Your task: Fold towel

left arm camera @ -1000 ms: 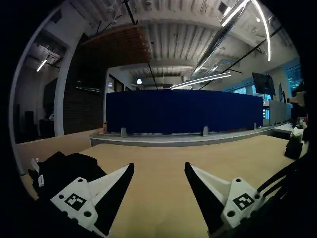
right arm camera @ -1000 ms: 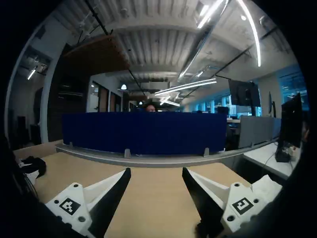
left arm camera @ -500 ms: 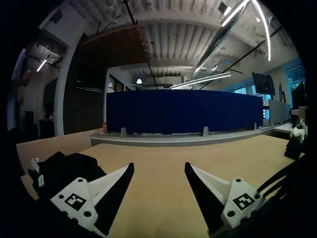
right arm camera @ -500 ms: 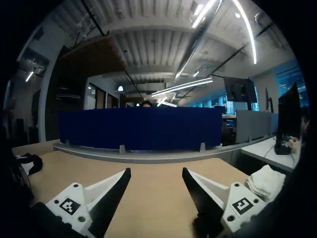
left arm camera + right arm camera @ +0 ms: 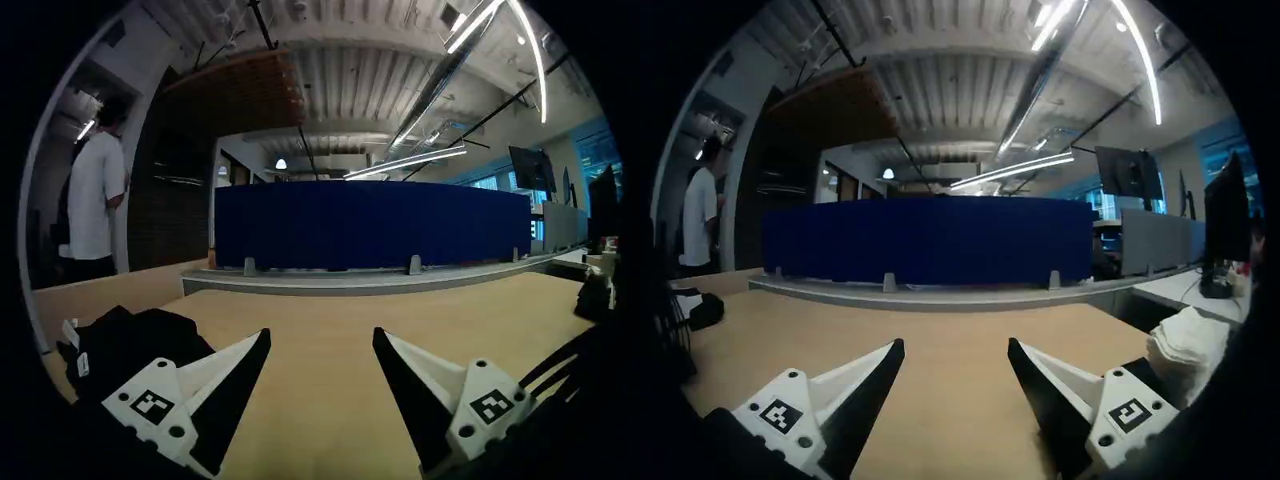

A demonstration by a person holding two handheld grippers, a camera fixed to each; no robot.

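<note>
Towel (image 5: pixel 1188 348), white and bunched into a soft heap, sits at the far right of the right gripper view, just beyond the outer side of the right-hand finger and near the right edge of the pale wooden table (image 5: pixel 960 320); what it rests on is hidden. The right gripper (image 5: pixel 955 344) hovers low over the bare tabletop with its two white, black-faced fingers spread wide and nothing between them, apart from the towel. Behind the table runs a long blue partition (image 5: pixel 928 240) on a grey ledge. A person in a white shirt (image 5: pixel 698 212) stands at the far left, a dark monitor (image 5: pixel 1228 216) stands on a desk at the right, and a small black bundle (image 5: pixel 702 310) lies on the table's left side. In the left gripper view, the left gripper (image 5: pixel 321 332) is likewise spread wide and holds nothing, its fingertips over bare wood. A crumpled black cloth (image 5: pixel 128 344) with small white tags lies on the table just behind and beside the left-hand finger. The same blue partition (image 5: pixel 368 224) crosses the middle, and the person in the white shirt (image 5: pixel 92 200) stands at the left by a pillar. At the right edge a dark object (image 5: pixel 596 294) sits on the table, too small to identify.
</note>
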